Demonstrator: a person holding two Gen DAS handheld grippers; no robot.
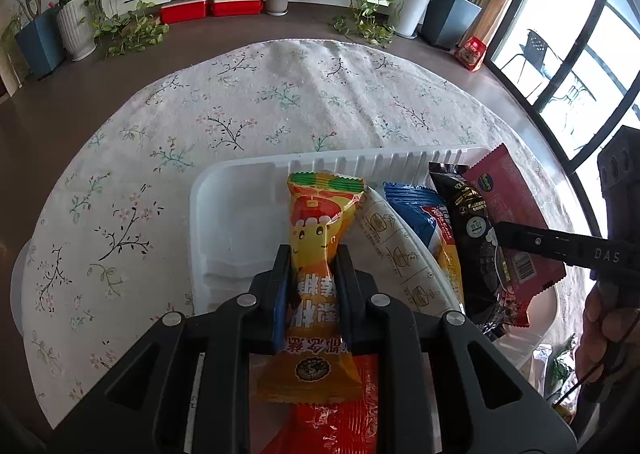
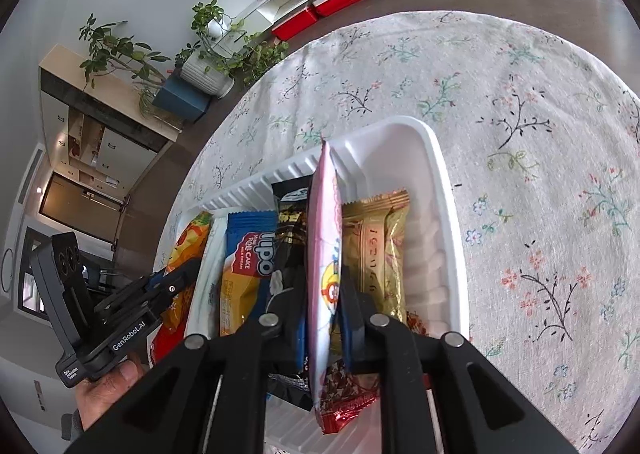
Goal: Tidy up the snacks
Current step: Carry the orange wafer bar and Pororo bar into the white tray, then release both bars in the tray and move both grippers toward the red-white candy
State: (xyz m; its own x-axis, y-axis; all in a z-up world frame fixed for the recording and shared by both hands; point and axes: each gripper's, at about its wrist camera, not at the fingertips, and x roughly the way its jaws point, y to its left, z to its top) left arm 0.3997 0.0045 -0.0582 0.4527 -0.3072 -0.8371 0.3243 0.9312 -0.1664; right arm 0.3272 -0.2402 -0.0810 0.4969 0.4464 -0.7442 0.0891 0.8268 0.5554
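The left tongs (image 1: 312,266) are pinched on a yellow-orange snack packet (image 1: 320,238), their pads pressing its sides about midway along, with only the width of the wrapper between them. The packet's long axis runs straight ahead along the fingers, its green-striped crimped end pointing away and hanging over the bare left part of a white plastic tray (image 1: 224,214); its other end trails back under the tongs, above a red wrapper (image 1: 344,422). The right tongs (image 2: 334,294) are almost pressed together on a pink-and-white packet (image 2: 322,254), held on edge so that only its thin side shows. This packet also lies lengthwise along the fingers, its far end pointing toward the tray's ribbed back wall, standing between a black packet (image 2: 290,238) and a gold packet (image 2: 376,250). A blue roll-cake packet (image 2: 248,254) lies left of the black one, all with their long axes running the same way. The tray rests on a counter covered with a floral cloth (image 2: 520,134).
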